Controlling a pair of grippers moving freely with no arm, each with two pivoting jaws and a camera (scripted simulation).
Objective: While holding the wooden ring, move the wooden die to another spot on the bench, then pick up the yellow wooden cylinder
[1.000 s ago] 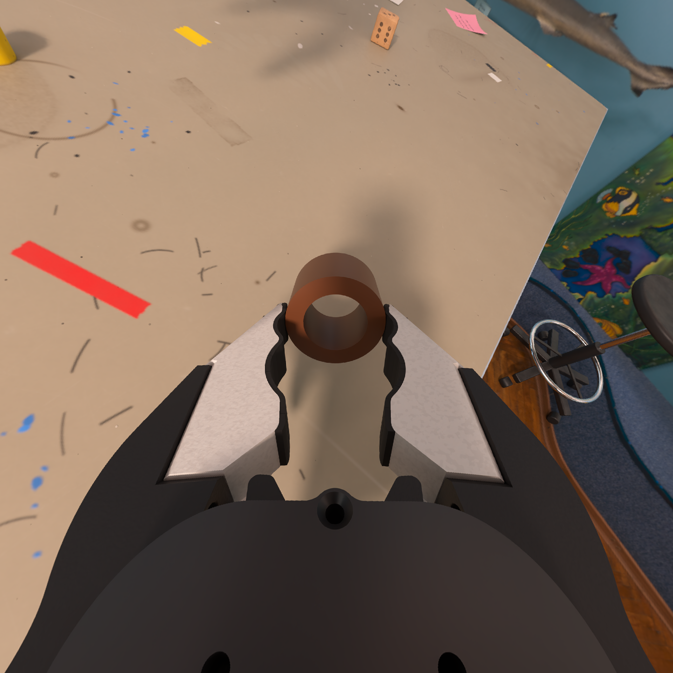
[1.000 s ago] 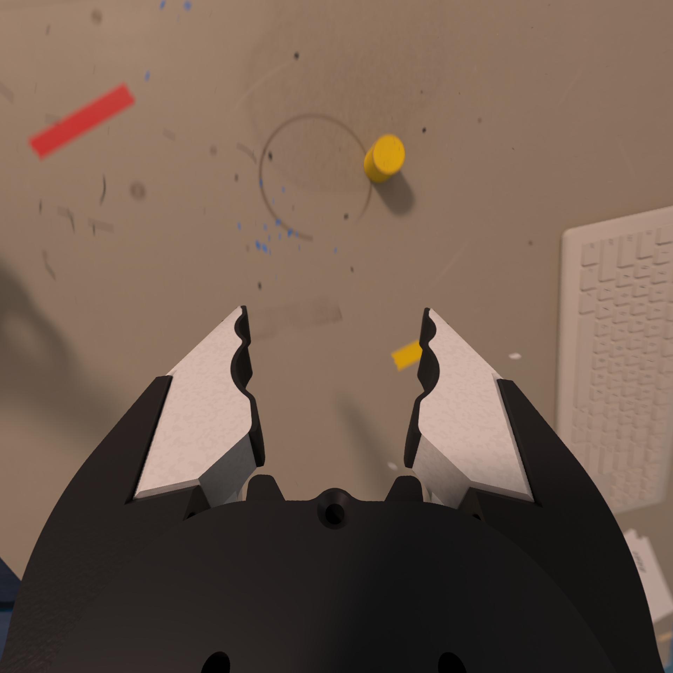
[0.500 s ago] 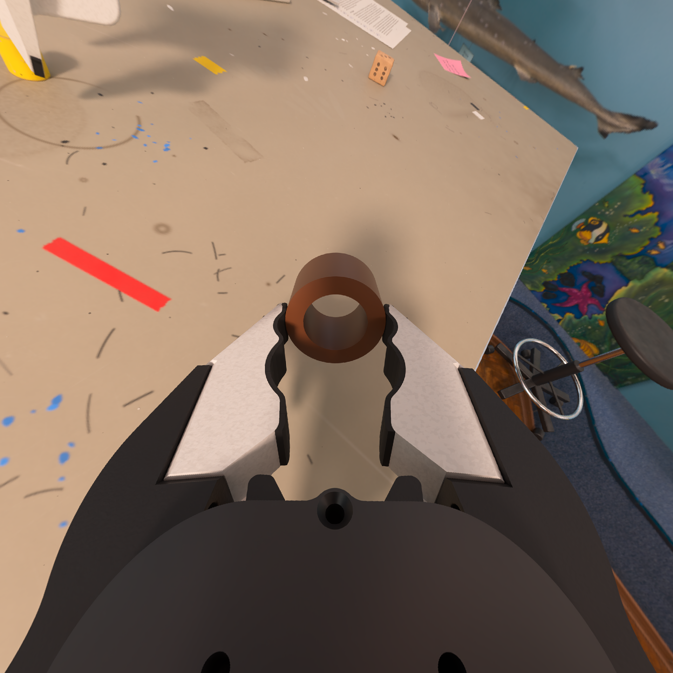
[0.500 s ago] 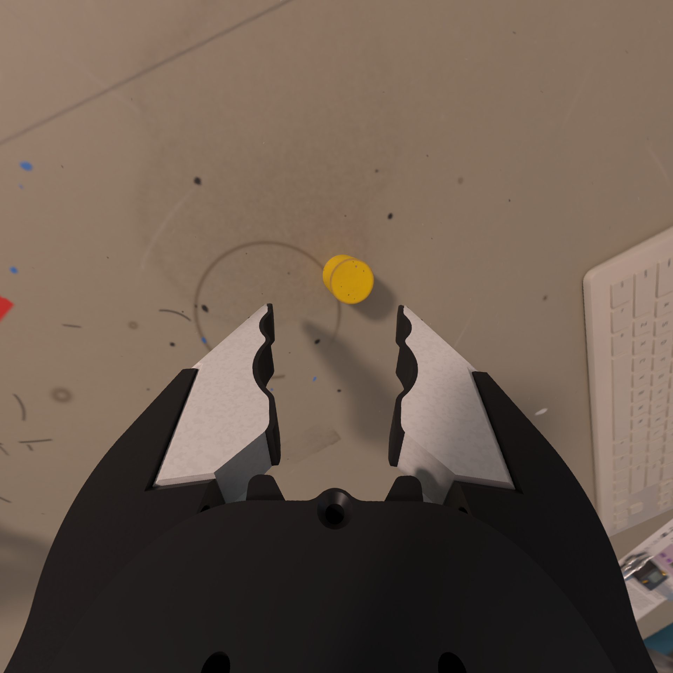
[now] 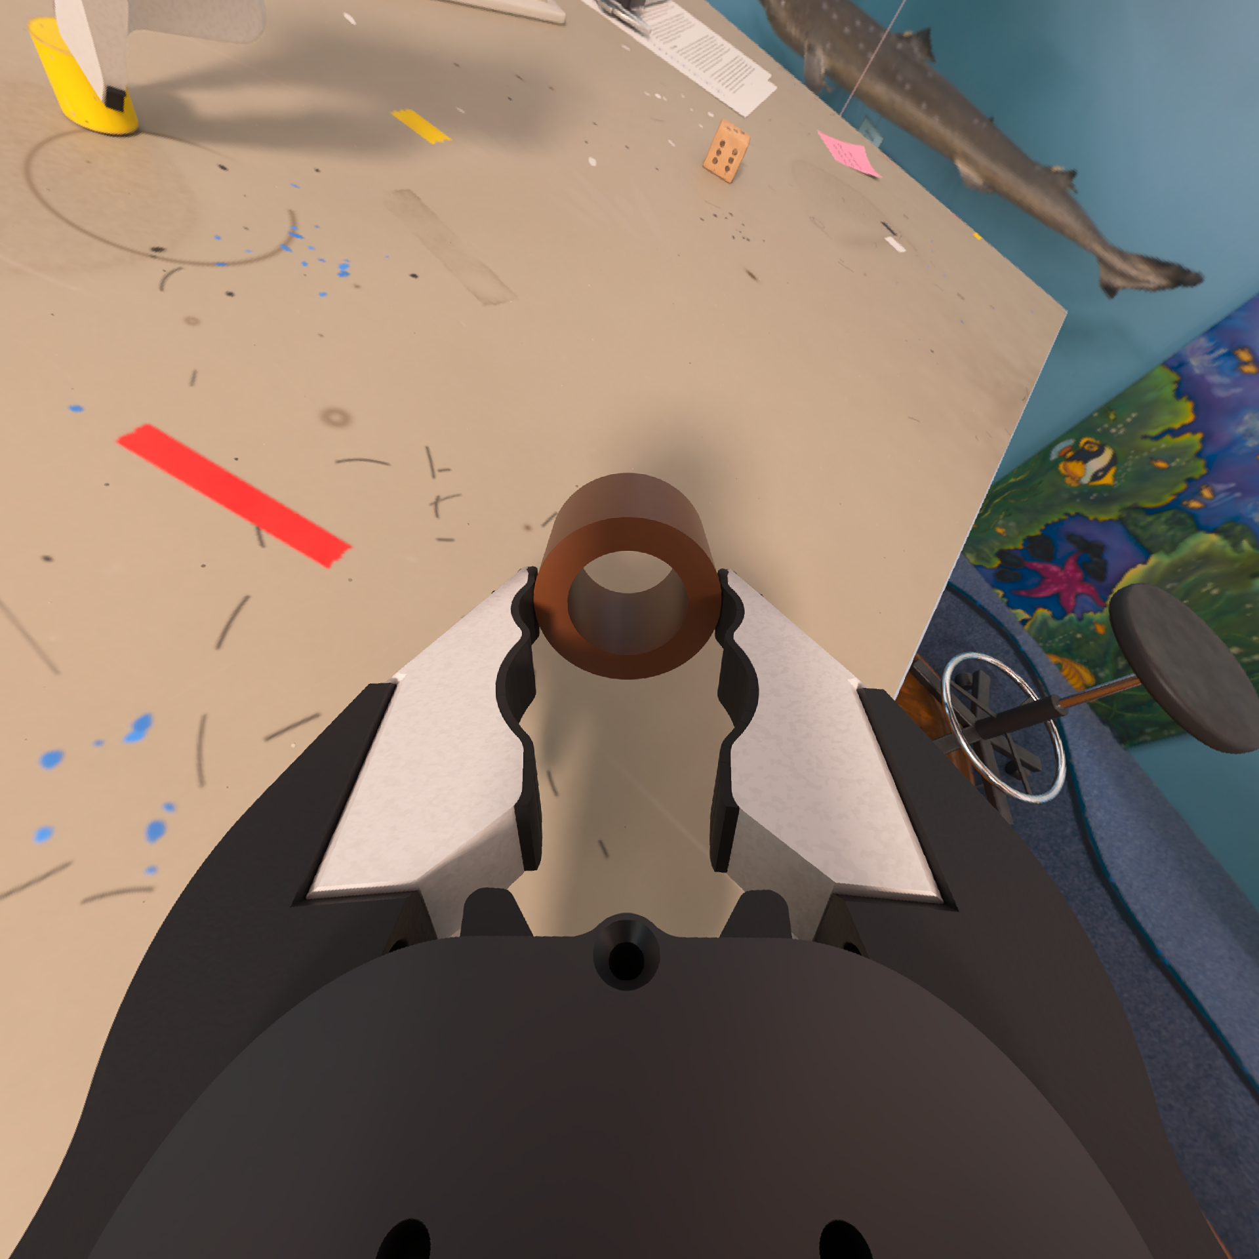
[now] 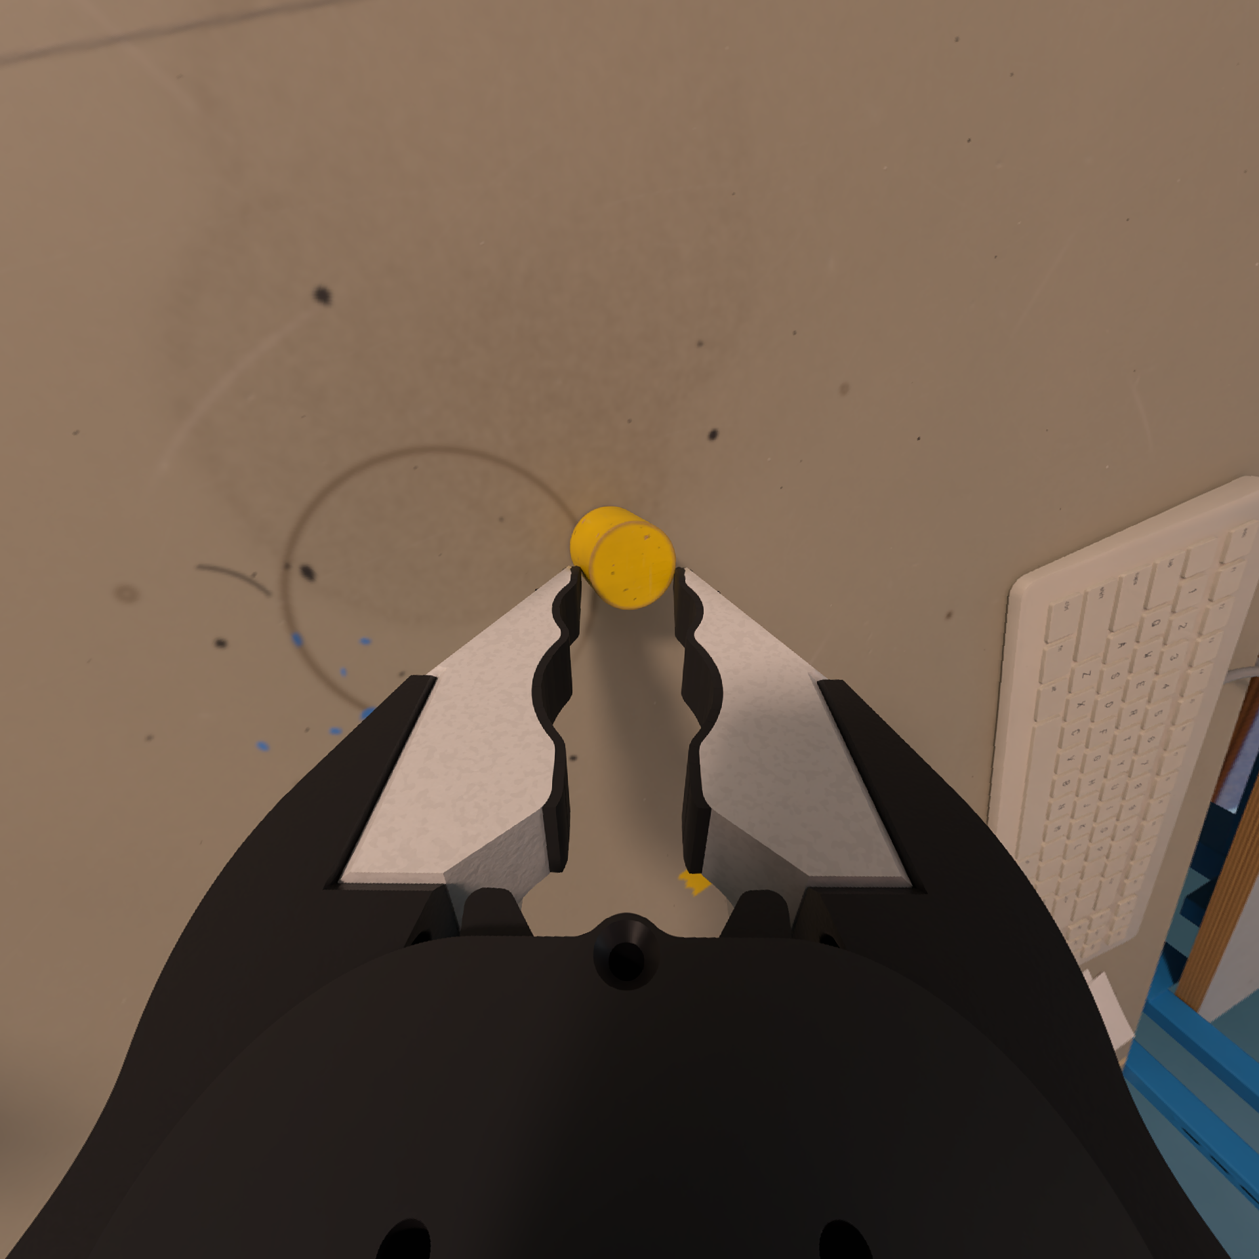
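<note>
At centre of the right wrist view, the yellow wooden cylinder (image 6: 623, 565) is sitting upright on the bench (image 6: 749, 238), just right of a faint ring stain (image 6: 436, 579). The right gripper (image 6: 625, 579) is straddling it, jaws narrowed down to the cylinder's width, tips on either side of its curved wall. Contact looks made or nearly so, but I cannot tell if it's clamped; no lift is showing.

Handling, my read: small solid wood, so light and rigid, not fragile. The painted surface is probably a bit slick, and round against the pad tips means it could squirt forward if only the very tips bite. Better hold: mid-height on the wall, seated deeper into the first pad scallop, squeeze square across the diameter.

At upper left of the left wrist view, the same cylinder (image 5: 82, 85) is showing with a pale finger of the other gripper against it. At centre of that frame, the left gripper (image 5: 627, 596) is gripping the wooden ring (image 5: 627, 593) by its outer wall, bore facing the camera, above the bench. The ring is stiff and the hold looks symmetric.

Further out, the wooden die (image 5: 726, 151) is resting at upper right, near a pink note (image 5: 848, 153) and the bench edge. A white keyboard (image 6: 1117, 715) is lying at the right edge of the right wrist view.
</note>
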